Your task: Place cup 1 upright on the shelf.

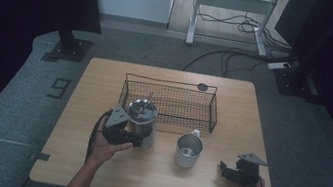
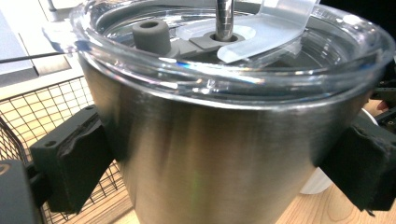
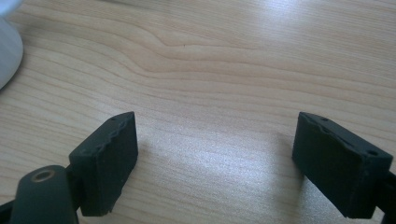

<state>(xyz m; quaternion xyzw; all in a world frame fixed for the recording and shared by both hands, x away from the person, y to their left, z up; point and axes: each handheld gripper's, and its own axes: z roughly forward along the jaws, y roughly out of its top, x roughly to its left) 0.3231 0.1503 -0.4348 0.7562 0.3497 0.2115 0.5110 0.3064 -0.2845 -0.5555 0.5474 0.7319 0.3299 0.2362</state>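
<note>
Where grey carpet spreads, a wooden table stands.

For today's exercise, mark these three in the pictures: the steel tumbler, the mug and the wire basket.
Tumbler (image 2: 210,154): left gripper view, on its brushed steel wall.
Mug (image 1: 187,156): high view, on its outer side below the rim.
Basket (image 1: 213,112): high view, on its right end wall.

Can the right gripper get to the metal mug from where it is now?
Probably yes. The right gripper rests with its jaws open and nothing between them, and only bare table lies between it and the metal mug. The left gripper is busy holding the tumbler.
</note>
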